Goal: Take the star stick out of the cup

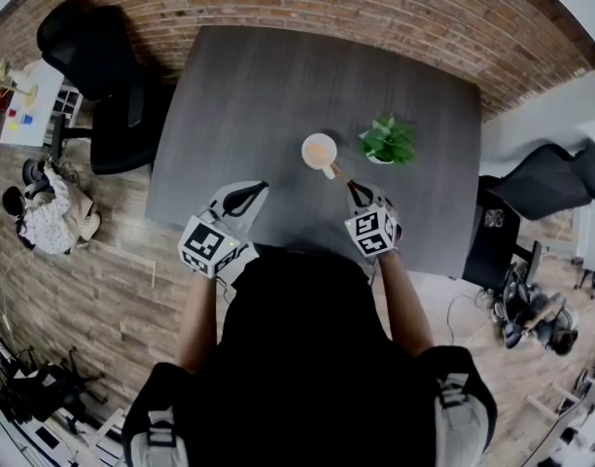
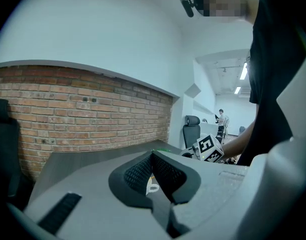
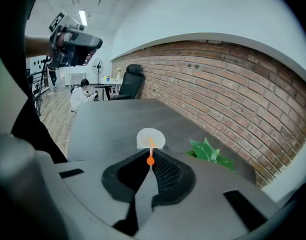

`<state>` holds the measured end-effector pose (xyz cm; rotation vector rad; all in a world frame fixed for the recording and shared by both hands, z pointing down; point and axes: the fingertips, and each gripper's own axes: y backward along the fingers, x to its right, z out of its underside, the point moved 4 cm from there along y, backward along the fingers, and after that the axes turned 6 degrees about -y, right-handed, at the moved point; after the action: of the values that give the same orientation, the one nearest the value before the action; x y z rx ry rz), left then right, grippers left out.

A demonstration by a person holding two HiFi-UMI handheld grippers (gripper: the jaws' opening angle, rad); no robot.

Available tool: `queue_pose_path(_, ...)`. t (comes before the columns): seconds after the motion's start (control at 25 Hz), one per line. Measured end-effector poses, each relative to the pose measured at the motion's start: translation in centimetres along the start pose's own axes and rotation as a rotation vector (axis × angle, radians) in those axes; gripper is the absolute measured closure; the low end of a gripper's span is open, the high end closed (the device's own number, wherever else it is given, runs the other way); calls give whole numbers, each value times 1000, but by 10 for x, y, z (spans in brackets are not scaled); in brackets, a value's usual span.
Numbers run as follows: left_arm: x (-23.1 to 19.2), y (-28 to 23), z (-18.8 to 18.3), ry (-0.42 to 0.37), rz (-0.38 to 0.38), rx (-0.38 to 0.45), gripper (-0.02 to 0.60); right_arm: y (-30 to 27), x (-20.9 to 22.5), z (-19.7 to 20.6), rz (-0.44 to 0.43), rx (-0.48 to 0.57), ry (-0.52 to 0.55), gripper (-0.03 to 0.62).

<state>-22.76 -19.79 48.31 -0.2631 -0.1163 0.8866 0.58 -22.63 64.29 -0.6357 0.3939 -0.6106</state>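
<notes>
A white cup (image 1: 319, 152) stands on the dark grey table (image 1: 249, 95), and also shows in the right gripper view as the cup (image 3: 150, 138). A thin orange star stick (image 3: 151, 148) leans out of it toward me; its round end sits between the jaws of my right gripper (image 3: 150, 157), which is shut on it. In the head view the stick (image 1: 337, 171) runs from the cup's rim to the right gripper (image 1: 352, 186). The left gripper (image 1: 262, 185) rests to the cup's lower left, jaws together and holding nothing. In its own view the left gripper (image 2: 153, 157) hides most of the cup (image 2: 152, 186).
A small green potted plant (image 1: 388, 141) stands just right of the cup. Black office chairs stand at the table's left (image 1: 103, 76) and right (image 1: 550, 178). A brick wall (image 1: 307, 3) runs along the far edge. A person (image 1: 47, 212) sits on the floor at left.
</notes>
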Motion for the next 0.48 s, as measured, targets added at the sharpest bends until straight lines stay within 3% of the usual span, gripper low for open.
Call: queue_pose_path(0.48,29,-13,-4,11,-18,13,580,28,13,-13,-23,94,23,579)
